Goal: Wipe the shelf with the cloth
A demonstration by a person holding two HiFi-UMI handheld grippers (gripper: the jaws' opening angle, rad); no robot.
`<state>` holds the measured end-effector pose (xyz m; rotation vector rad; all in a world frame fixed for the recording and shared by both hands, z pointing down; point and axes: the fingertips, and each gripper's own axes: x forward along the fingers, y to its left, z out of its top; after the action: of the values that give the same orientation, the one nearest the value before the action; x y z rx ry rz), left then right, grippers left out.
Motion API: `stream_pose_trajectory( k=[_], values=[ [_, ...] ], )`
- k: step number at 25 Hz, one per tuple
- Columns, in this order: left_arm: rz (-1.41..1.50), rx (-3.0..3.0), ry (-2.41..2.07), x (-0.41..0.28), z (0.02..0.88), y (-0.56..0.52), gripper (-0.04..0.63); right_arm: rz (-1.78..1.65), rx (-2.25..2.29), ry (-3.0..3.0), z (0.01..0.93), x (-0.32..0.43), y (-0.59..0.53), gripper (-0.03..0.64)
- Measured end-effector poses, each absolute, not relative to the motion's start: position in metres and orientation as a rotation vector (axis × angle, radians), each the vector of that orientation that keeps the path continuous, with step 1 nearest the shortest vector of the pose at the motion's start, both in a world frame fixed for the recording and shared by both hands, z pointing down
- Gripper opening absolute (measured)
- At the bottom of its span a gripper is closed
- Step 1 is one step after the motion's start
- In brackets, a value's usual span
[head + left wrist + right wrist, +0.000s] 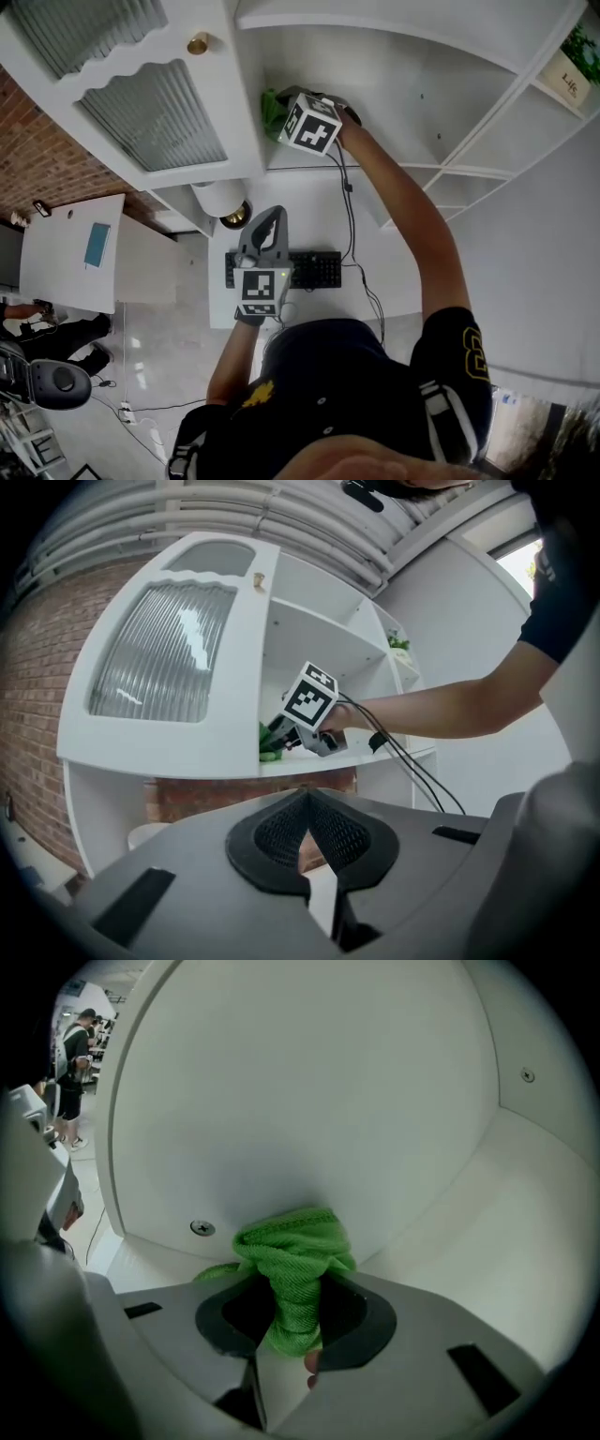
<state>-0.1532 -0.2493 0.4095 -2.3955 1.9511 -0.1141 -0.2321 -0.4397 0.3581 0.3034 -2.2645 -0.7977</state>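
A green cloth (292,1269) is bunched between the jaws of my right gripper (296,1324), which is shut on it. The cloth presses against the left inner wall of the white shelf (450,1269) compartment. In the head view the right gripper (292,124) reaches into the shelf (394,141) with the cloth (273,109) at its left end. My left gripper (264,230) hangs lower, in front of the body, away from the shelf. Its jaws meet at the tip with nothing between them (306,803). The left gripper view shows the right gripper (300,733) and the cloth (268,742) on the shelf board.
A cabinet door with ribbed glass (150,112) and a brass knob (198,43) stands open left of the compartment. Below are a white desk (319,225) with a keyboard (309,270) and a cable (354,234). A plant pot (574,70) sits in a shelf compartment at the right.
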Motion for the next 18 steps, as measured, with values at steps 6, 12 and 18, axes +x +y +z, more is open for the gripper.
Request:
stream_pose_trajectory(
  k=[6,12,18],
  values=[
    [-0.116,-2.395,1.962,-0.150,0.415,-0.249,0.018,-0.737,0.335,-2.281,0.357,-0.234,-0.444,0.100],
    [-0.117,-2.405,1.939,-0.144,0.413,-0.251,0.018,-0.700,0.362,-2.235,0.362,-0.226,-0.449,0.100],
    [-0.119,-2.415,1.935,-0.140,0.415,-0.252,0.018,-0.663,0.387,-2.218,0.359,-0.211,-0.458,0.098]
  ],
)
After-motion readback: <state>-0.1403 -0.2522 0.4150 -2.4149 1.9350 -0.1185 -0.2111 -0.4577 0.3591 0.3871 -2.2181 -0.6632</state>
